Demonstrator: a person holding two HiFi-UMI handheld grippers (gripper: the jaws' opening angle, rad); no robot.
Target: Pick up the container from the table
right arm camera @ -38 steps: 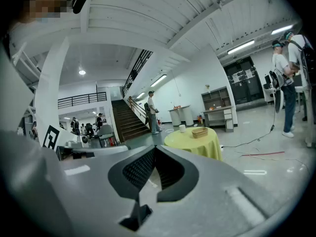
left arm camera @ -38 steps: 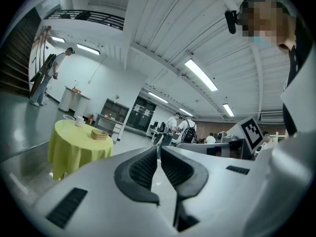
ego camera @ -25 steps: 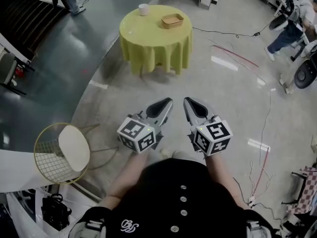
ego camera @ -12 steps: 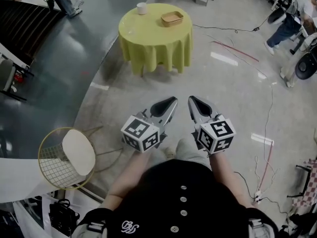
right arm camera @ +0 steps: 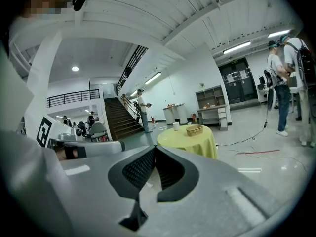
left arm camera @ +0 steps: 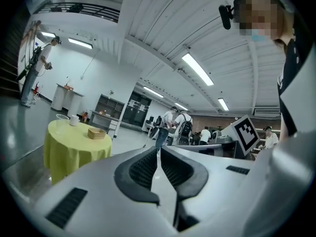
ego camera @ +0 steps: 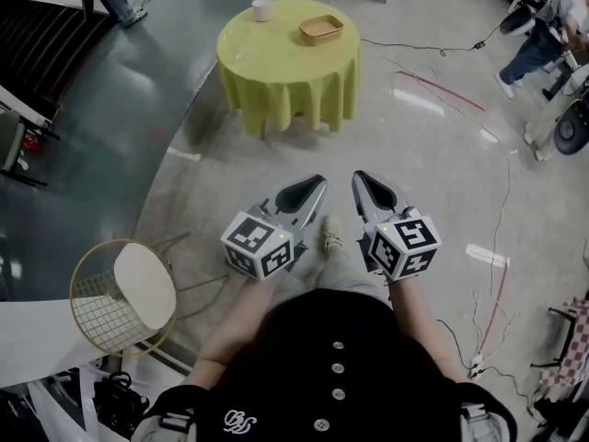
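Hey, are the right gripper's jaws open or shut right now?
Shut: in its own view the right gripper has its jaw tips touching, with nothing between them.

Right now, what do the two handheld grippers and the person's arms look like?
Both match: the left gripper and right gripper have tapered light-grey shells, fingers lined with dark ribbed pads, and a white cube bearing black square markers at the rear. No cables show on them. The person wears a black top with pale buttons; forearms are unsleeved.
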